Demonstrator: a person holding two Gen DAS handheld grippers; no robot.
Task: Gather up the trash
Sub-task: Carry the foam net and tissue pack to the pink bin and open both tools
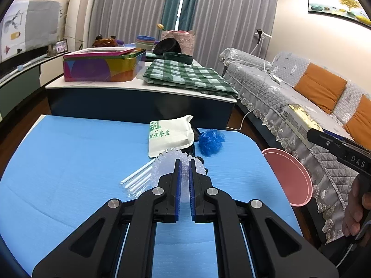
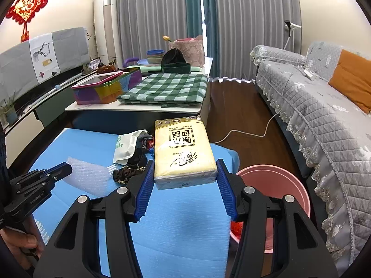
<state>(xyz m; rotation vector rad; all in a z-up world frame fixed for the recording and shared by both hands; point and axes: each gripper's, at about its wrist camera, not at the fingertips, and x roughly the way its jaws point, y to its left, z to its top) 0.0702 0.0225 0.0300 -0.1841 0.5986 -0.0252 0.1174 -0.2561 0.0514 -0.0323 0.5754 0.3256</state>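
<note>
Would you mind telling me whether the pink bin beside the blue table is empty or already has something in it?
Not empty. In the right wrist view the pink bin shows something red at its bottom; how much more is inside cannot be told.

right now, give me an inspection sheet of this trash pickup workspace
surface: blue mat on a low table
job's things: tissue pack, bubble wrap, pink bin beside the mat
clutter: paper bag, blue plastic wad, straws, dark scrunchie
grippers: left claw shut on bubble wrap; right claw shut on tissue pack
cables: white cord on floor
surroundings: sofa, checked cloth, curtains
</note>
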